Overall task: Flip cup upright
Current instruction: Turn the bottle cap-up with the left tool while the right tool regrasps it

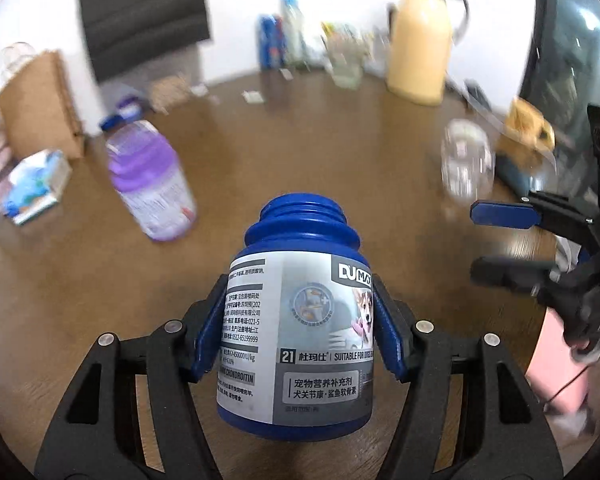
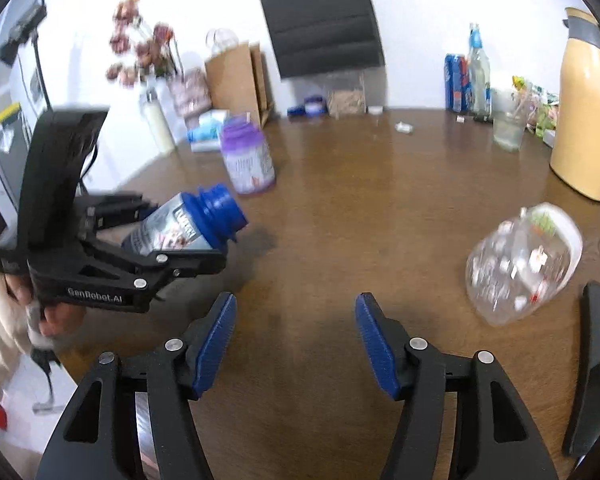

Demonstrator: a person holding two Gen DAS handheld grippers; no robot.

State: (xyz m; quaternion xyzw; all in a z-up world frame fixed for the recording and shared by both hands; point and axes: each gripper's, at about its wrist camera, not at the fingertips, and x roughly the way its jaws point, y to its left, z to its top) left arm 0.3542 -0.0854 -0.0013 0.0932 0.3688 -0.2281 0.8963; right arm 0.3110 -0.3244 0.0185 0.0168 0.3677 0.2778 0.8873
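My left claw [image 1: 296,320] is closed on the blue supplement bottle [image 1: 296,336], its blue pads pressed to both sides of the label, low centre of the left wrist view. In the right wrist view the same bottle [image 2: 188,224] sits at mid left, tilted, its open threaded neck pointing right and clear of the tabletop [image 2: 360,200].

My right claw [image 2: 296,336] stands wide open and grips nothing, pads well apart over bare wood at the bottom of the frame.

The clear plastic jar [image 2: 524,264] lies tilted at right of the frame, well apart from both claws. A purple-capped bottle [image 2: 248,160] stands upright, upper left of centre. The stretch of wood between them is open. The far edge is lined with a tan jug [image 2: 584,112], a glass [image 2: 508,128] and a paper bag [image 2: 236,76].

Legible on the label: "DUMA", "21", "SUITABLE FOR DOGS", "CHONDROITIN". The left claw's housing reads "GenRobot.AI".
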